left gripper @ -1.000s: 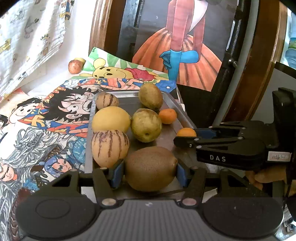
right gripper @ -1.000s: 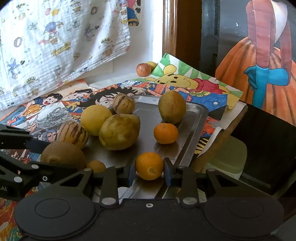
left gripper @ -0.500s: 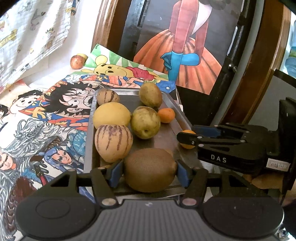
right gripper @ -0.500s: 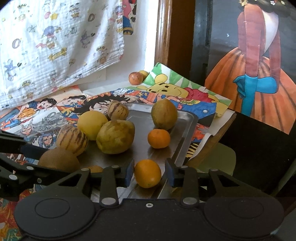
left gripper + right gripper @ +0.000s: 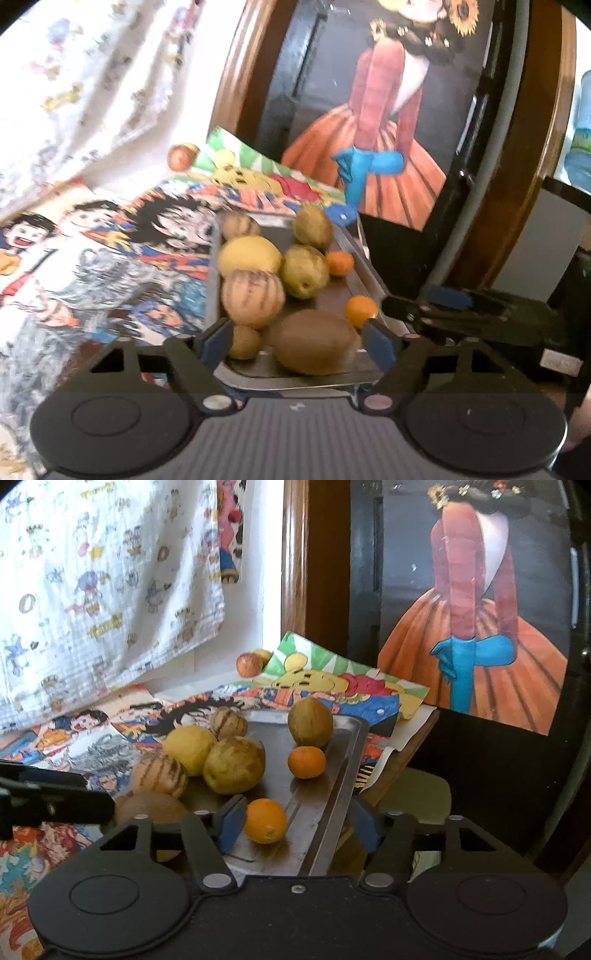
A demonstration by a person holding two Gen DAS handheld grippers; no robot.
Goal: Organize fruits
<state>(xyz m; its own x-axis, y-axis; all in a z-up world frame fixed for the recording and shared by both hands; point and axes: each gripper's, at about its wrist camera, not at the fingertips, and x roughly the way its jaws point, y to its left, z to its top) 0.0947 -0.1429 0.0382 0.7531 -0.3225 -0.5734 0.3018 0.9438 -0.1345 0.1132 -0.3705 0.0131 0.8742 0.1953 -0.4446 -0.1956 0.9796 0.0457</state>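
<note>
On the metal tray (image 5: 343,760), nine fruits are seen, and none is gripped. A brown kiwi (image 5: 314,347) lies at the near edge of the tray, between the spread blue pads of the left gripper (image 5: 298,343); a gap is visible on each side of it, so no contact is made. A small green-brown fruit (image 5: 243,341) sits just beside the kiwi at 9 o'clock, close to the left pad. A striped melon (image 5: 253,297) is placed at 11 o'clock from the kiwi, with a yellow lemon (image 5: 249,256) touching it from behind. A green pear (image 5: 304,271) is set at the tray's centre, and a tangerine (image 5: 306,762) lies at 3 o'clock from it. A second green fruit (image 5: 310,722) and a smaller striped fruit (image 5: 229,722) occupy the far end.

An orange (image 5: 266,819) rests near the tray's right rim. The right gripper (image 5: 295,823) is held wide open around it: the left pad is just beside the orange, while the right pad lies outside the rim.

The tray is supported on cartoon posters (image 5: 110,720). A reddish apple (image 5: 248,664) is located well apart at 12 o'clock, by the wall. A printed cloth (image 5: 103,576) hangs at 10 o'clock.
</note>
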